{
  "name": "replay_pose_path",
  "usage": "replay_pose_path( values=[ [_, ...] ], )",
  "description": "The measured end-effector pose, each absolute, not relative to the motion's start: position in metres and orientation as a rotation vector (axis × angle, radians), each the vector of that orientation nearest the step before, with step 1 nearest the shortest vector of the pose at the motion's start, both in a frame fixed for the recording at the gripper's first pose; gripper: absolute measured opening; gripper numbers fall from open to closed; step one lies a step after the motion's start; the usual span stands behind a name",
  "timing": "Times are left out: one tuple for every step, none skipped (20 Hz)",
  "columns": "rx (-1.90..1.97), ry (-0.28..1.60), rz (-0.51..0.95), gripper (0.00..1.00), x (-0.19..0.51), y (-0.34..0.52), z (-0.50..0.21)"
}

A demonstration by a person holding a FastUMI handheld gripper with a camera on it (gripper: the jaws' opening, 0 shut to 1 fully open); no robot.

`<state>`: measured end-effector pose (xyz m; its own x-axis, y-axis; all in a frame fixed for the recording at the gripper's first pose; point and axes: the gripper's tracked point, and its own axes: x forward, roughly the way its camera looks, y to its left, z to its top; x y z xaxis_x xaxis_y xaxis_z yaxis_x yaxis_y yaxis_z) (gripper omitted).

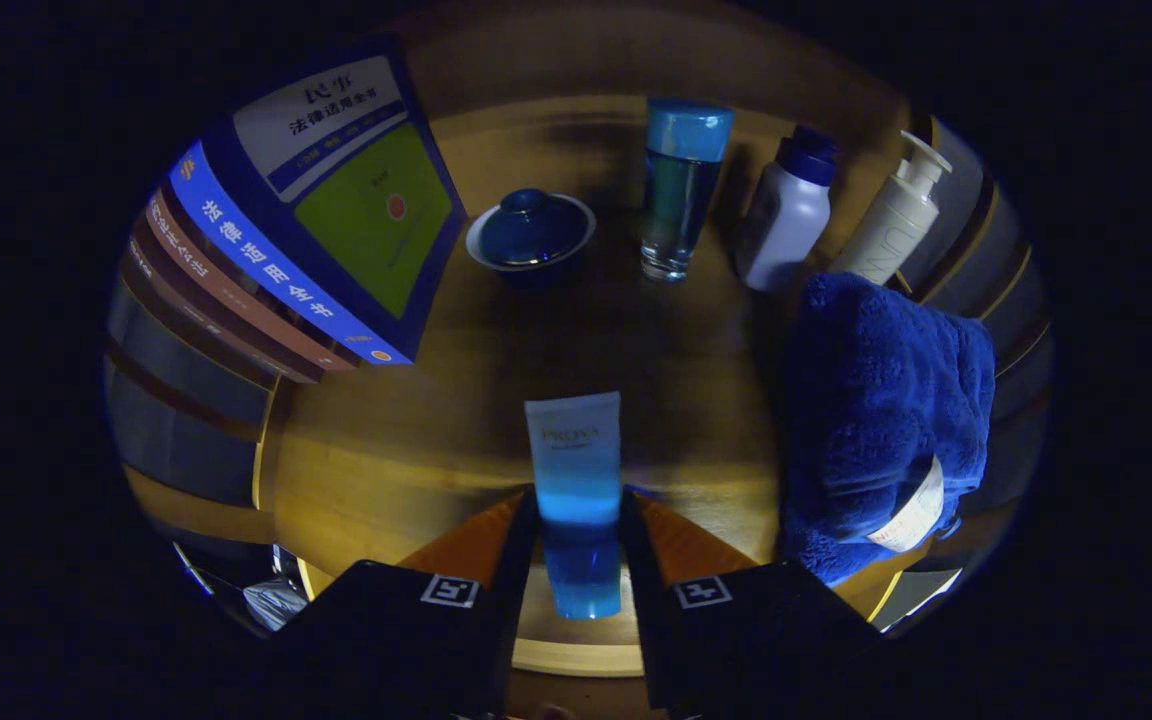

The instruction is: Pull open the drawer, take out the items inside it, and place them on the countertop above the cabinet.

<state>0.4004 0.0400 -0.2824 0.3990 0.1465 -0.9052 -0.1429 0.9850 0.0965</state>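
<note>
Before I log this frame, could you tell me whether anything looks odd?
Nothing stands out. The jaws of the gripper clamp the tube above the countertop; the books lean.

Stacked books [276, 250] flank a lidded bowl [530, 232], capped glass [681, 190], white bottle [788, 215], pump bottle [891, 220] and towel [881, 400].

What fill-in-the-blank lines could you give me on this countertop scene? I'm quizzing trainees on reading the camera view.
1. The tube stands between the two fingers of the ____.
2. The folded towel beside the tube is ____ in colour.
3. The lidded bowl sits between the stack of books and the ____.
4. The white bottle behind the towel has a ____ on top.

Missing words: tool; blue; glass; pump
</note>
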Motion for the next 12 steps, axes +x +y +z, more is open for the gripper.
replay_pose_path(
  values=[
    [-0.008, 1.143, 0.19, 0.66, 0.398, 0.04, -0.279],
    [-0.008, 1.134, 0.192, 0.77, 0.398, 0.042, -0.275],
    [0.007, 1.115, 0.198, 0.88, 0.397, 0.046, -0.271],
    [0.023, 1.094, 0.199, 0.99, 0.396, 0.048, -0.265],
    [0.033, 1.075, 0.195, 1.0, 0.396, 0.051, -0.26],
    [0.029, 1.051, 0.184, 1.0, 0.392, 0.049, -0.252],
    [0.021, 1.018, 0.176, 1.0, 0.389, 0.049, -0.244],
    [0.015, 0.981, 0.164, 1.0, 0.384, 0.047, -0.236],
    [0.01, 0.943, 0.155, 1.0, 0.377, 0.047, -0.228],
    [-0.003, 0.905, 0.142, 1.0, 0.369, 0.045, -0.22],
    [-0.02, 0.87, 0.12, 1.0, 0.361, 0.041, -0.214],
    [-0.033, 0.832, 0.102, 1.0, 0.35, 0.038, -0.206]
  ],
)
